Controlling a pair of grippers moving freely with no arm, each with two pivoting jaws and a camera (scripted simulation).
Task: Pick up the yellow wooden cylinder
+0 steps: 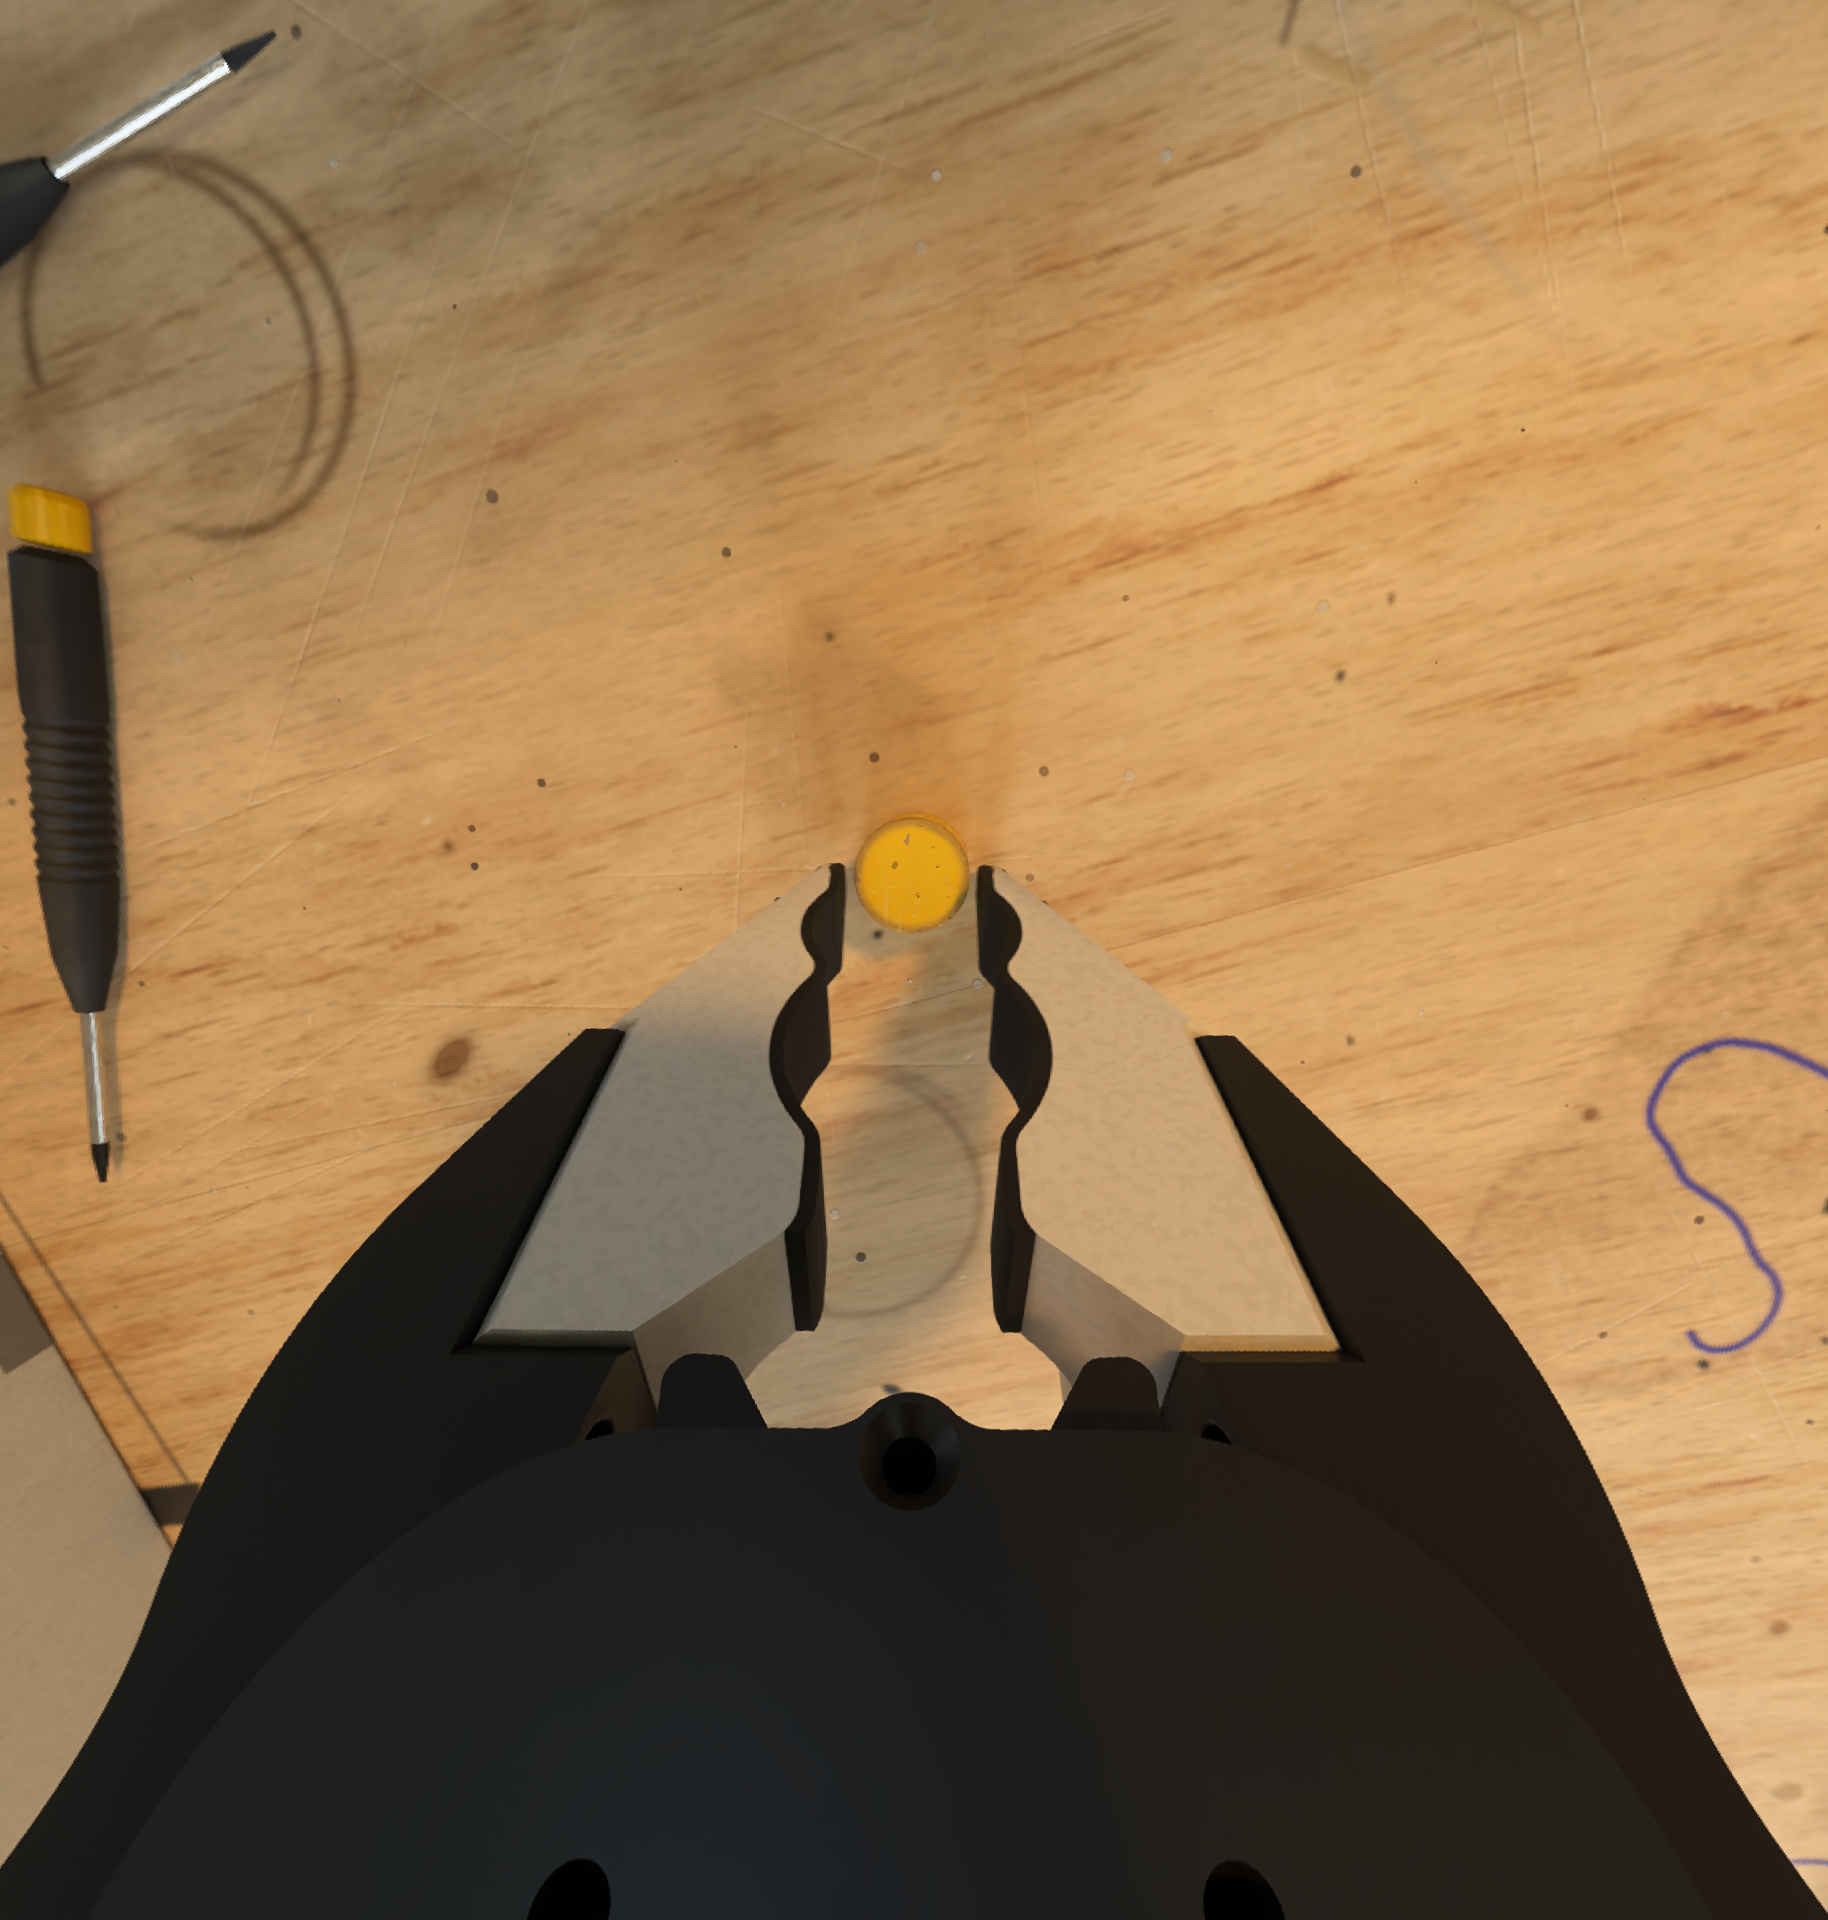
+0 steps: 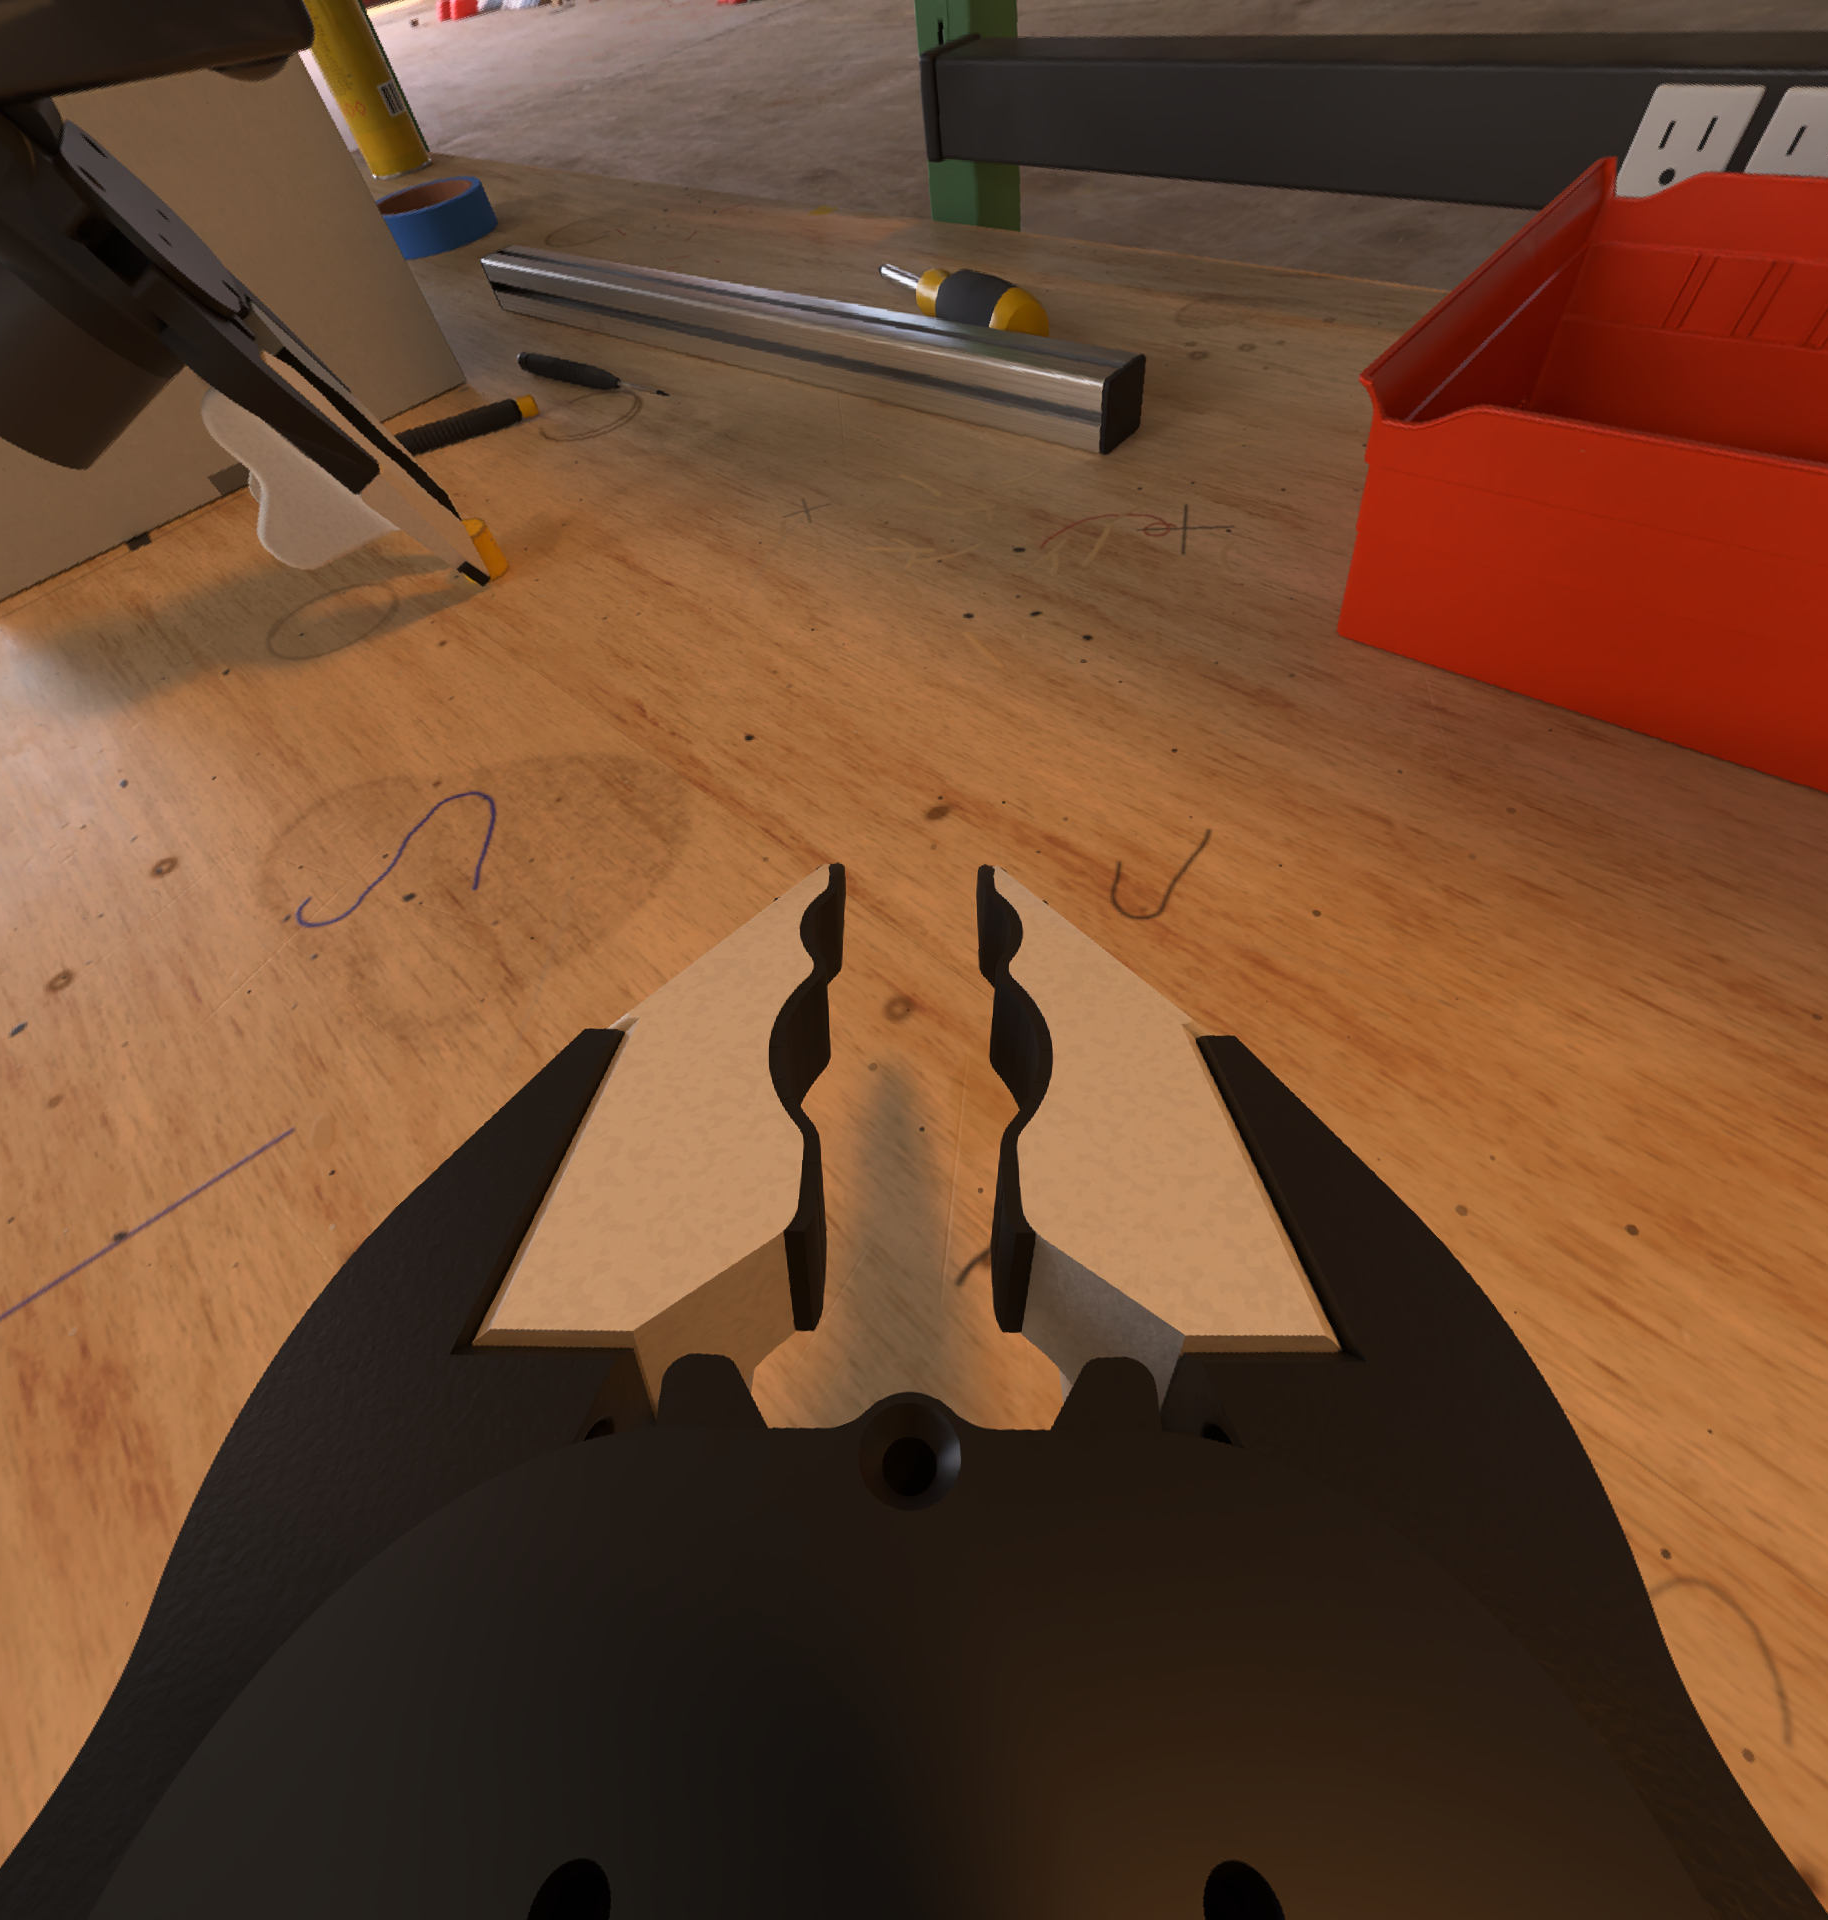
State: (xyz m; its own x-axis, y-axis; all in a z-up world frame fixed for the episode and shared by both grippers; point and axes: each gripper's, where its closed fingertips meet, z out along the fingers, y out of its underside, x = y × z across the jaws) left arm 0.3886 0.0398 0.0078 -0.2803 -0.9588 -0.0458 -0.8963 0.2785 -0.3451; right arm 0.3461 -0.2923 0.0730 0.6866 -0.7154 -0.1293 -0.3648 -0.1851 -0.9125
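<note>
The yellow wooden cylinder [image 1: 911, 871] stands upright on the wooden table [image 1: 1305, 520]. In the left wrist view I look down on its round top. My left gripper [image 1: 911, 883] is open, with one fingertip on each side of the cylinder and a thin gap at both sides. In the right wrist view the left gripper [image 2: 470, 566] slants down to the table at the far left, and the cylinder [image 2: 490, 542] shows just behind its tips. My right gripper [image 2: 911, 878] is open and empty, low over the table's middle.
Two small black screwdrivers [image 1: 63, 790] [image 1: 16, 197] lie left of the cylinder, beside a cardboard box [image 2: 266, 239]. A metal bar [image 2: 816, 332], a stubby yellow-black screwdriver [image 2: 977, 296] and blue tape [image 2: 437, 213] lie farther back. A red bin [image 2: 1616, 499] stands at the right.
</note>
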